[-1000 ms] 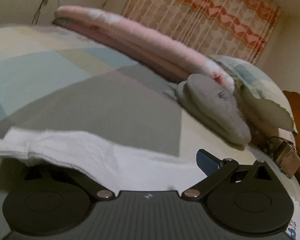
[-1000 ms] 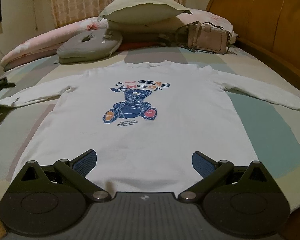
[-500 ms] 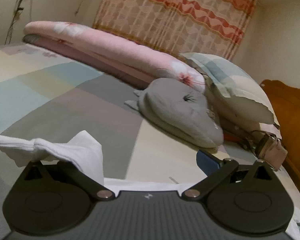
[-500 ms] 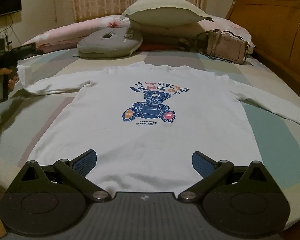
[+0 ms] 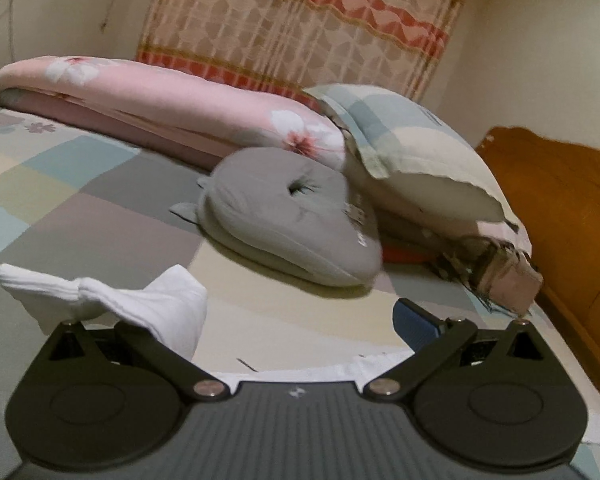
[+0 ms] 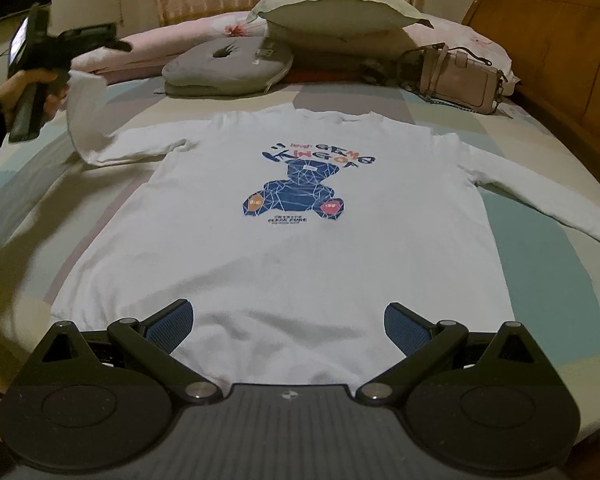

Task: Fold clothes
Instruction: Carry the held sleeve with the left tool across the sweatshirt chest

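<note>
White sweatshirt [image 6: 296, 248] lies flat, print up, on the bed [image 6: 548, 264], collar toward the grey cushion [image 6: 228, 66]. Left gripper [image 6: 112, 42], held in a hand [image 6: 24, 88], has the left sleeve [image 5: 116, 304] lifted off the bed; the cloth drapes over one finger, so I cannot tell its jaws' state. Right gripper [image 6: 286, 322] hovers at the hem, jaws apart, holding nothing.

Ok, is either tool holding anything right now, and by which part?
Left tool carries the white sweatshirt by its sleeve cuff, draped over one side, jaws apart. Right tool holds nothing.
</note>
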Demonstrator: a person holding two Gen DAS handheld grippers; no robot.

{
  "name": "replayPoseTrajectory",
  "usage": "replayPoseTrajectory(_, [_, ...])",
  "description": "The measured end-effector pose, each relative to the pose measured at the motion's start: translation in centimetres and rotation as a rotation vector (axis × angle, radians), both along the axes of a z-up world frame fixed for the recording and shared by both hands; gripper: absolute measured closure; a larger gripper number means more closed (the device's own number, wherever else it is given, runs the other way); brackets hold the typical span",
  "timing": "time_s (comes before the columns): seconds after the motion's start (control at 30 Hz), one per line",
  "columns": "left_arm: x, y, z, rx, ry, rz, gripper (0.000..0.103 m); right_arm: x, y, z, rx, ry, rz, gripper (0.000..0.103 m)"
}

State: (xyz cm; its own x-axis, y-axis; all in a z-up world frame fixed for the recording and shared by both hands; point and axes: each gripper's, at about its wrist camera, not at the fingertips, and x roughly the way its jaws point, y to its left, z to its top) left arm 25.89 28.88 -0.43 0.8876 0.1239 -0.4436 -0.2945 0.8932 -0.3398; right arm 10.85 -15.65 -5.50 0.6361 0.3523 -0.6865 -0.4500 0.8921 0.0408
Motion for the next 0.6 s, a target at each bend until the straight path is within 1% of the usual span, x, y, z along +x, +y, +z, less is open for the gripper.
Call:
replayPoseTrajectory(0.17, [1.3,-3.2,1.2,0.039,0.02,-0.052,0.001,-0.4,-0.9,-0.2,0.013,0.008,0.01,0.0])
replayPoseTrajectory(0.37, [3.2,-6.8,2.9,0.059,0.042,-0.098,0.001,-0.4,-2.5,-0.4,0.043,0.011,-0.008,0.0])
replayPoseTrajectory(0.6, [5.7,-10.4,4.2,0.067,0.061,-0.139,0.001,-0.2,-4.2,-1.3,0.076,0.035,-0.025,0.0])
